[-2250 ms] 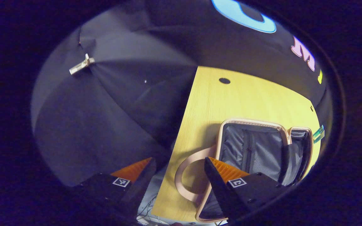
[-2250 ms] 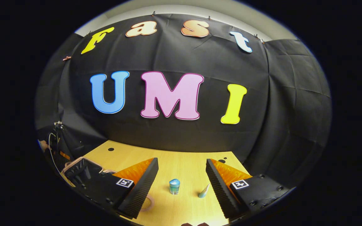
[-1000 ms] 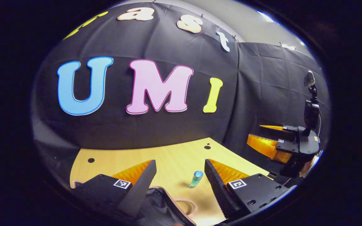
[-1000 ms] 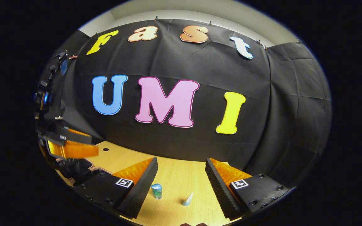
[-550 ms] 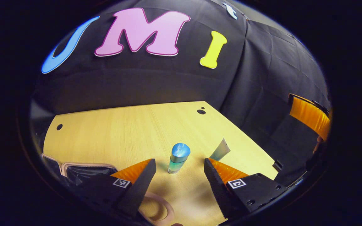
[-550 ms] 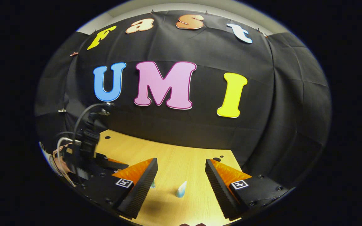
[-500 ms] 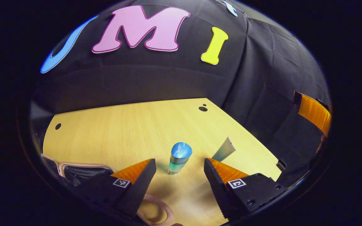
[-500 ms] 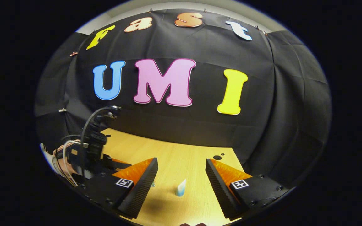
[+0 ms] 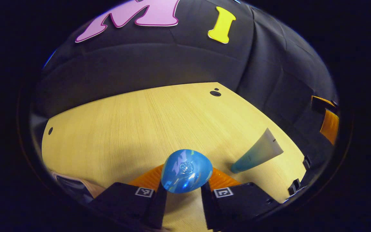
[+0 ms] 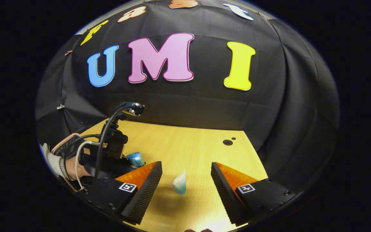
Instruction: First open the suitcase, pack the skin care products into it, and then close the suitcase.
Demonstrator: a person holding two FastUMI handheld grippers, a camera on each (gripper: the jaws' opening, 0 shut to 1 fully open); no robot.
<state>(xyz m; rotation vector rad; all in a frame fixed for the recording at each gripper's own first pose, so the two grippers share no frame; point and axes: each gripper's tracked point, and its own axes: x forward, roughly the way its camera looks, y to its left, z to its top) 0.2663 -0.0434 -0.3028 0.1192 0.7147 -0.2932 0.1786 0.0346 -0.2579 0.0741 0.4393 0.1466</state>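
Fingers of your left hand-held gripper (image 9: 181, 193) pinch the blue-capped round bottle (image 9: 186, 171) above the light wooden counter (image 9: 134, 122); your right hand-held gripper (image 10: 185, 183) hovers spread, angled down over the pale teal tube (image 10: 179, 182).

Glossy bottle cap (image 9: 186, 170) (matt wood-grain table (image 9: 124, 122))

Bottle (image 9: 186, 170): shiny blue cap. Tube (image 9: 257, 151): white fading to teal. Table (image 9: 134, 125): pale yellow wood grain.
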